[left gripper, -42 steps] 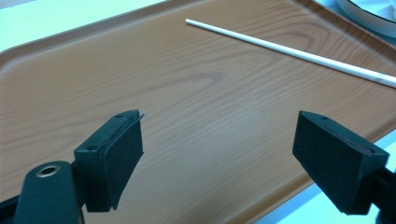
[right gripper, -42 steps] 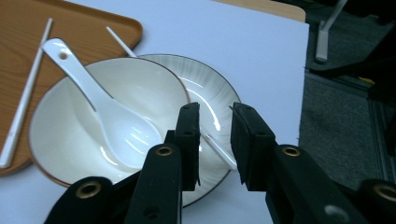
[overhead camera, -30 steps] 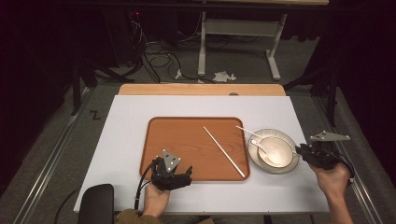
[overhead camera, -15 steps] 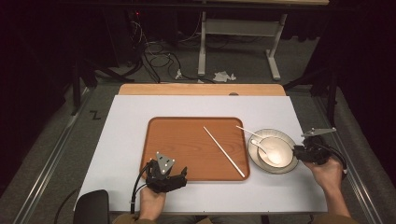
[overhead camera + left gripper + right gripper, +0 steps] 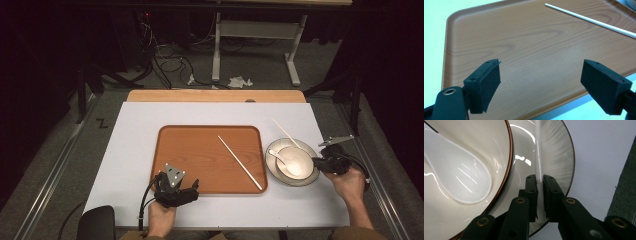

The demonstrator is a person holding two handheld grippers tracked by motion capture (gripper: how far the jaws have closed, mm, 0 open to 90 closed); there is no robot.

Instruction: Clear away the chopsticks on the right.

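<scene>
The white table (image 5: 125,150) carries a wood-grain tray (image 5: 200,165) at its middle, and on the tray lies one white chopstick (image 5: 240,162), slanting from the centre toward the near right corner; nothing else rests in it. Just right of the tray sits a plate (image 5: 559,157) with a pale bowl (image 5: 300,157) on it, and in the bowl lies a white spoon (image 5: 461,177), its scoop toward the camera in the right gripper view. A second chopstick (image 5: 538,150) lies across the plate's rim beside the bowl, its far end reaching out over the table. The right gripper (image 5: 538,181) has its jaws drawn in close on the near end of this second chopstick, seemingly pinching it. The step in hand looks like lifting that stick to join its mate on the tray; done well, it wants a firm pinch, a straight rise clear of the plate, and no knock against the bowl. The left gripper (image 5: 541,75) hovers over the tray's near edge, jaws spread wide and empty.
</scene>
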